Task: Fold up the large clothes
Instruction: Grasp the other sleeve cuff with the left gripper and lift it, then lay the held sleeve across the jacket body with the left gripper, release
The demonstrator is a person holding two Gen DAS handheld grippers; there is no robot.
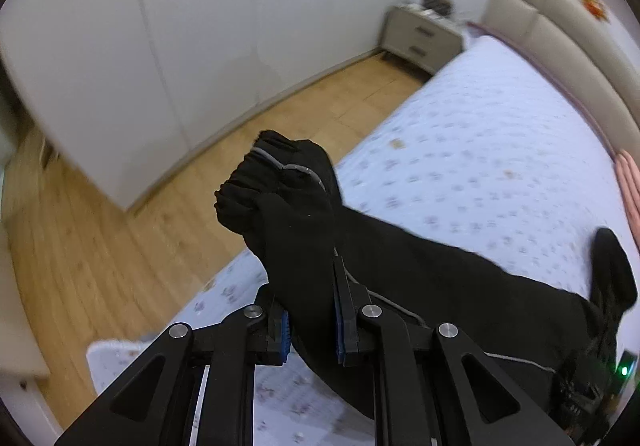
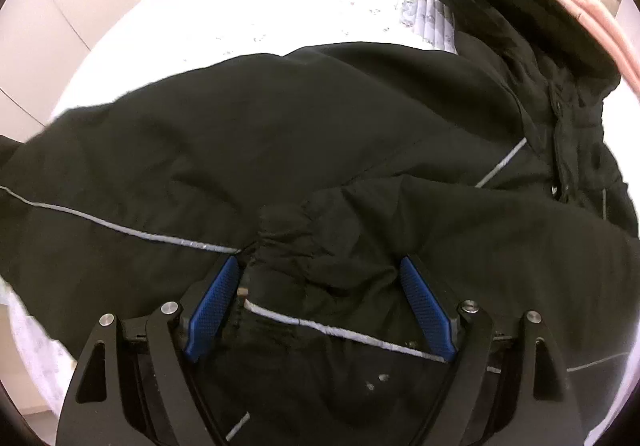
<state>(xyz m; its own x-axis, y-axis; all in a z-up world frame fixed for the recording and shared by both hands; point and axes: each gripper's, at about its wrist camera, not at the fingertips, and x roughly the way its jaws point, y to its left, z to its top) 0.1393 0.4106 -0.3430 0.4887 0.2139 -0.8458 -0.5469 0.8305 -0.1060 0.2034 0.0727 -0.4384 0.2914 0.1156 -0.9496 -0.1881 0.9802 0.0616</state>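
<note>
Bedroom surroundings frame the work: a bed [image 1: 480, 149] with a pale, small-patterned cover fills the right half of the left wrist view. On it lies a black jacket [image 2: 280, 133] with thin grey reflective stripes, spread across the middle of the right wrist view, its hood [image 2: 516, 13] toward the upper right. One sleeve [image 1: 420, 266] runs from the lower right of the left wrist view up to centre frame, where the left gripper [image 1: 312, 334] is clamped on it, the gathered cuff [image 1: 256, 185] bunched beyond the blue pads. The right gripper [image 2: 320, 302] hangs over the jacket with its blue pads spread wide, a puckered cuff between them, not pinched. Beyond the bed, at upper centre, stand a wooden floor [image 1: 120, 266], white wardrobe doors [image 1: 160, 25] and a grey nightstand [image 1: 420, 37].
</note>
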